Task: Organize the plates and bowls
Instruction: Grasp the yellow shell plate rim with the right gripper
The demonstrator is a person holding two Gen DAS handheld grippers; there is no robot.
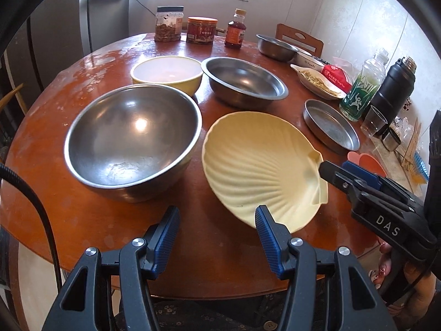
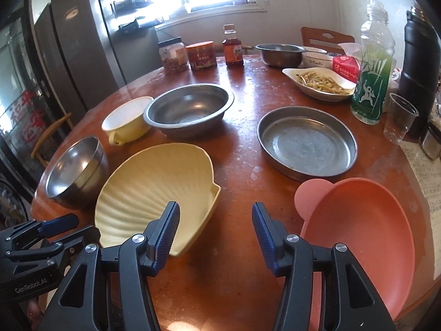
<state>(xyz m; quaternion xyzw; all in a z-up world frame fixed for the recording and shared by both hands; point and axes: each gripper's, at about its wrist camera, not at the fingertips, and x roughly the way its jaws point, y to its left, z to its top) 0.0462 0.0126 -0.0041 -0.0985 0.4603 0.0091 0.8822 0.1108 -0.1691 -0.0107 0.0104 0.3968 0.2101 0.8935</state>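
So on the round reddish-brown wooden table [image 1: 82, 215], far left there's a big deep stainless steel mixing bowl [image 1: 132, 140], with a pale yellow ceramic bowl with a handle [image 2: 128, 120] behind it. Next over is a wide-rimmed stainless steel basin [image 1: 244, 82], and in front of that sits the cream shell-shaped ribbed plate [image 1: 259, 165]. The left gripper [image 1: 217, 234] hovers at the table's near edge with its jaws spread wide, holding nothing, its right finger overlapping the shell plate's near rim. The right gripper [image 2: 216, 229] is wide apart and empty too, over bare table between the shell plate and a salmon-pink plastic dish with a round ear [image 2: 361, 237]. Behind that sits a shallow round metal pan [image 2: 307, 142].
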